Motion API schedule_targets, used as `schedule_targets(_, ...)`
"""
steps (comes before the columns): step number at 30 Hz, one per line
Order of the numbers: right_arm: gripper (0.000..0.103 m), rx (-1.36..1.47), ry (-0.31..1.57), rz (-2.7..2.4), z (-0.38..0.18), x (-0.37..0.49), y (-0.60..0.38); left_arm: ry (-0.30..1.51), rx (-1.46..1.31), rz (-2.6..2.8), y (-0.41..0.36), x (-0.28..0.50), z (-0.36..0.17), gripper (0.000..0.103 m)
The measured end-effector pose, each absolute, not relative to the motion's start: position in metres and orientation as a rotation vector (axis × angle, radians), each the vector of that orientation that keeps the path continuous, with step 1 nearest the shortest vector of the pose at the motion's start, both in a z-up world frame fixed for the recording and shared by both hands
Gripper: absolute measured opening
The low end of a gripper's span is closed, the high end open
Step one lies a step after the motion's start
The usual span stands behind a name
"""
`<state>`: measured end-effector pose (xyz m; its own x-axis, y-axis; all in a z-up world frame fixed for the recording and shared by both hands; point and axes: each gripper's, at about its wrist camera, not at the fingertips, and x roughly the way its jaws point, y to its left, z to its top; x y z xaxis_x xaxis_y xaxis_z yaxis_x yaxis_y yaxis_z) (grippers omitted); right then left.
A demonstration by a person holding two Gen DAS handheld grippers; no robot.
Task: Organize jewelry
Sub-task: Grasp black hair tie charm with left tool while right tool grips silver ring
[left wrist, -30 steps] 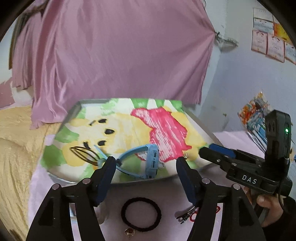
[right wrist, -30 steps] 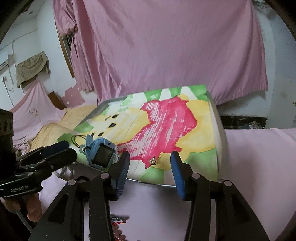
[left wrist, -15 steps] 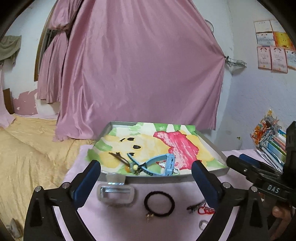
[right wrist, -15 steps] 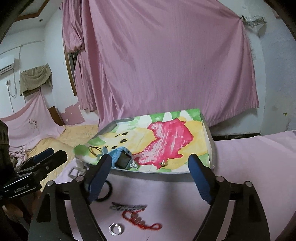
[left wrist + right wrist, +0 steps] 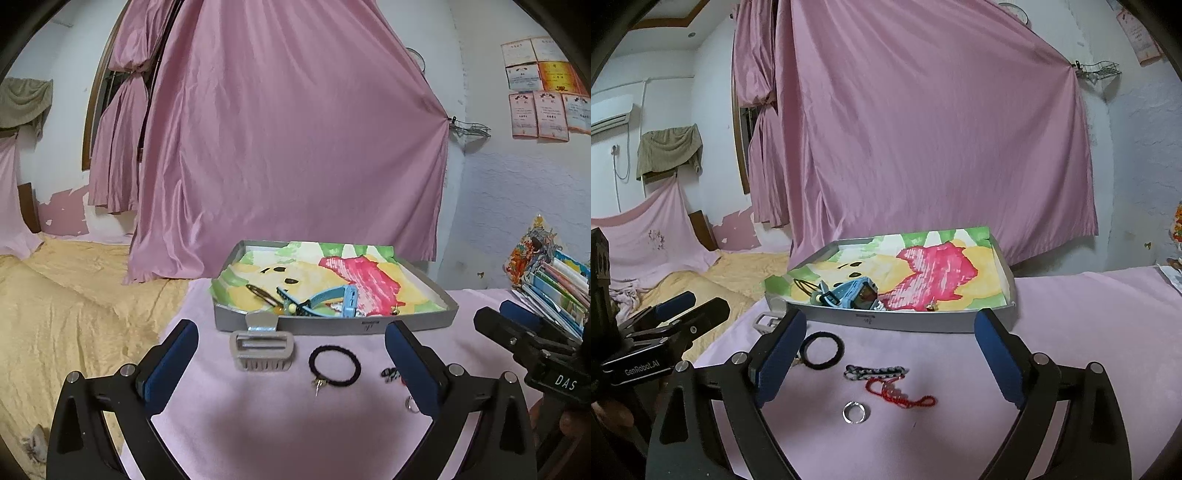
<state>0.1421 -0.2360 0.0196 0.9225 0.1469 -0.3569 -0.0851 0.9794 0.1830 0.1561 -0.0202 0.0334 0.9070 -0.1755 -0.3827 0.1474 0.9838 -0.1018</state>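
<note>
Pink cloth-covered worktop (image 5: 1089, 332) carries a shallow grey cardboard tray (image 5: 369, 325) lined with a cartoon print. In the tray: blue strap watch (image 5: 334, 297), gold hair clip (image 5: 260, 293), small gold charm (image 5: 931, 305). On the worktop in front of the tray: grey plastic claw clip (image 5: 263, 349), black elastic hair tie (image 5: 334, 365), black-white braided cord (image 5: 875, 371) touching red beaded string (image 5: 899, 396), silver ring (image 5: 854, 412). Left tool (image 5: 291, 365) spread wide, empty. Right tool (image 5: 890, 358) spread wide, empty.
</note>
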Motion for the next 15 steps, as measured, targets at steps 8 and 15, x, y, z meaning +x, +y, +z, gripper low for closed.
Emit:
schedule_targets(8,0.090,0.136,0.358,0.092,0.015,0.121,-0.229,0.418,-0.084,-0.148,-0.006,0.145,0.024,0.102)
schedule_targets(15,0.090,0.135,0.398,0.090,0.007,0.118,-0.222,0.443,-0.097,-0.146,0.003,0.143,0.016,0.102)
